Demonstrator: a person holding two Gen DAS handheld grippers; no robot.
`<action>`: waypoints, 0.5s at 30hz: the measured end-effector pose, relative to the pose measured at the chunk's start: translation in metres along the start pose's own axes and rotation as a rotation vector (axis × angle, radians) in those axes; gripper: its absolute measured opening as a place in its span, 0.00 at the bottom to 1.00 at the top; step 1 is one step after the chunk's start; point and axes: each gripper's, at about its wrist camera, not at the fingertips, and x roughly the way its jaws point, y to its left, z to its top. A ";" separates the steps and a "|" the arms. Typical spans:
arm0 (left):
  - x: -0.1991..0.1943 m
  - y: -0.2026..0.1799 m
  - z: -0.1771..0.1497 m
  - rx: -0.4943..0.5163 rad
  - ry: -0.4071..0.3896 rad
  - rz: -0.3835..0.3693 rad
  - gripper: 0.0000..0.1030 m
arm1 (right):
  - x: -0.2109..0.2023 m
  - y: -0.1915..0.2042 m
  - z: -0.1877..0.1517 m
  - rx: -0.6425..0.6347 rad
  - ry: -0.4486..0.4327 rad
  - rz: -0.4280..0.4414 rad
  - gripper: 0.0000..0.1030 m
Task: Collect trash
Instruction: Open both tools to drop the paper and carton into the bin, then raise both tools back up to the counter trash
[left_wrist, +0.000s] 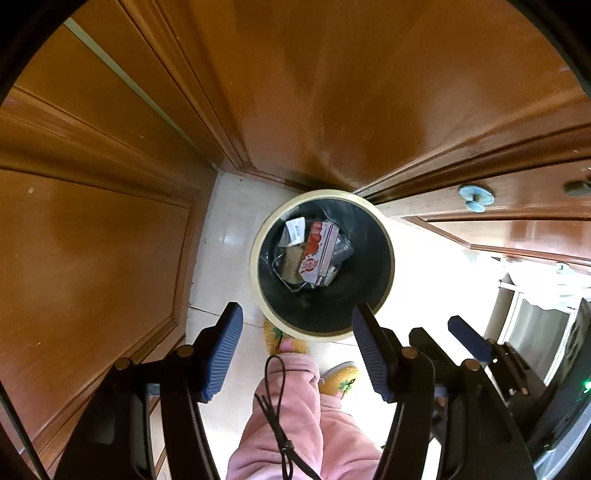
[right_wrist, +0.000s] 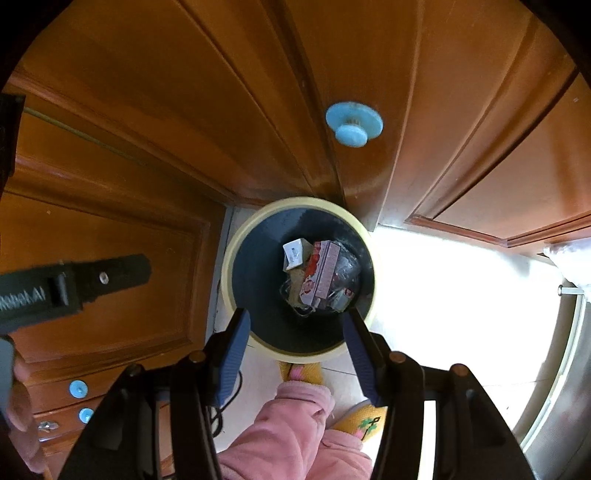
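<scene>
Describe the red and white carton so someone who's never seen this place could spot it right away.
Find the round bin with the cream rim on the pale floor by the wooden doors. Inside, among the trash, the red and white carton lies slanted across the middle, the largest piece, beside a smaller white box.

I see: doors (left_wrist: 96, 236), glossy varnished wood; floor (left_wrist: 225, 236), shiny pale tile; bin (left_wrist: 258, 229), smooth cream plastic rim w/ dark liner; carton (left_wrist: 319, 251), printed glossy card; pads (left_wrist: 223, 350), ribbed blue rubber on matt black plastic; trousers (left_wrist: 295, 417), soft pink fleece; knob (right_wrist: 354, 123), smooth blue plastic.
</scene>
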 end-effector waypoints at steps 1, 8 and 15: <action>-0.004 -0.002 -0.002 0.005 -0.007 0.004 0.58 | -0.006 0.001 0.001 0.003 -0.010 0.000 0.51; -0.052 -0.011 -0.014 0.033 -0.051 0.002 0.58 | -0.054 0.002 0.008 0.038 -0.074 0.024 0.51; -0.135 -0.020 -0.033 0.047 -0.119 -0.023 0.58 | -0.130 0.002 0.002 0.050 -0.130 0.039 0.51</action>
